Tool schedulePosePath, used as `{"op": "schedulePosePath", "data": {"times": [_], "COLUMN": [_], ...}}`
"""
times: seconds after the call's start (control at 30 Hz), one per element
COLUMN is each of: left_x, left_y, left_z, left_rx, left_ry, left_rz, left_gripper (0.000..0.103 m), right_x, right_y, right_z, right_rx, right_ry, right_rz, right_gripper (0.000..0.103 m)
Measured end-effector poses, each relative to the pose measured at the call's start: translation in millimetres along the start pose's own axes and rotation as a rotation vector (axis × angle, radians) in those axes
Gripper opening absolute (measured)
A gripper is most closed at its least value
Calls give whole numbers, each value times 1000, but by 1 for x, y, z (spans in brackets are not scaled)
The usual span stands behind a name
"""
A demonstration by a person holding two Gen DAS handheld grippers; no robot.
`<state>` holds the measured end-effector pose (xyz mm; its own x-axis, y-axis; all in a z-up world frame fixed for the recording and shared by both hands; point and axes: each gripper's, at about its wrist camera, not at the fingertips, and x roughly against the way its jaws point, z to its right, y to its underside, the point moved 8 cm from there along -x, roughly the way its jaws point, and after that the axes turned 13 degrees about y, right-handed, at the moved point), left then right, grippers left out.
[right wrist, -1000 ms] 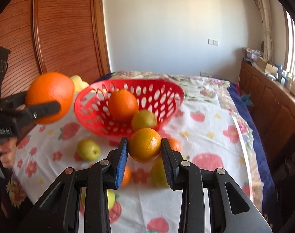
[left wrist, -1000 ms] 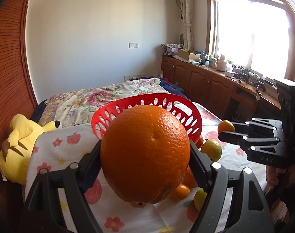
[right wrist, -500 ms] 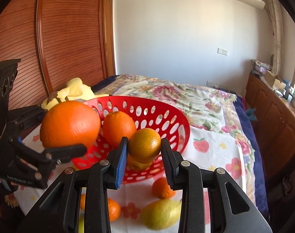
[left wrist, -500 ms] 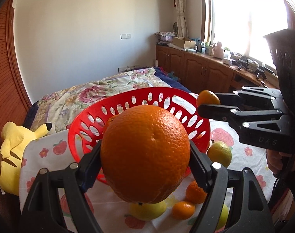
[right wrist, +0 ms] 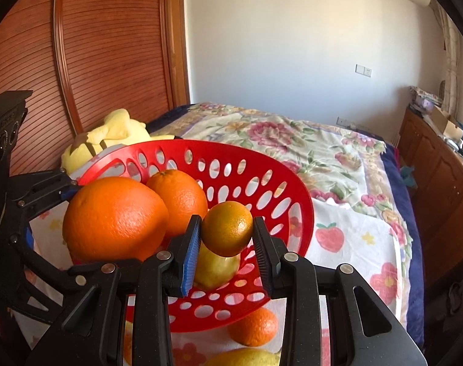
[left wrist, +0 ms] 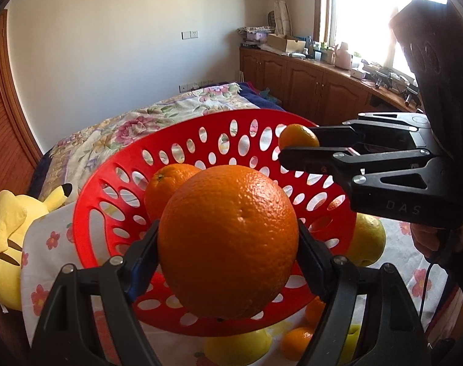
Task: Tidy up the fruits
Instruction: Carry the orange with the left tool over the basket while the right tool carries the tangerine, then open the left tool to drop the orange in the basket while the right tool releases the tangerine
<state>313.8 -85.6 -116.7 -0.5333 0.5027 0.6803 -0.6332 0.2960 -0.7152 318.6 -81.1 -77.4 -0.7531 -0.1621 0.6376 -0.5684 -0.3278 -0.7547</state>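
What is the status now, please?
Left hand-held gripper shut on big orange, right hand-held gripper shut on small orange. Both over red basket. Nothing in the way.

1. Ahead of both tongs, the red basket [right wrist: 292, 201] has open room on its far side.
2. An orange [right wrist: 178, 196] and a yellow fruit [right wrist: 216, 270] fill the basket's near part, under the right gripper [right wrist: 226, 244].
3. The left gripper [left wrist: 228, 259], clamping a large orange [left wrist: 228, 241], crowds the right gripper's left flank.
4. Loose fruit [right wrist: 252, 326] lies below the tongs.

Two gripped oranges [left wrist: 228, 241] [right wrist: 227, 232] over red basket [left wrist: 109, 170] (perforated).
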Motion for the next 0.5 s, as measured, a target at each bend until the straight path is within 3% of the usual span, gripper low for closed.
{"op": "schedulePosePath", "data": {"times": [0.2,0.5], "left_x": [-11,-12], "left_y": [4,5], "left_z": [-3,-6], "left_rx": [-37,-35], "left_ry": [-54,-63], "left_rz": [-30,-57], "left_gripper": [80,81], "right_x": [-10,-19], "right_y": [2,5], "right_z": [-1,-1], "right_rx": [13,17], "right_ry": [-6,-10], "right_rz": [-16,-30], "right_gripper": [33,33]}}
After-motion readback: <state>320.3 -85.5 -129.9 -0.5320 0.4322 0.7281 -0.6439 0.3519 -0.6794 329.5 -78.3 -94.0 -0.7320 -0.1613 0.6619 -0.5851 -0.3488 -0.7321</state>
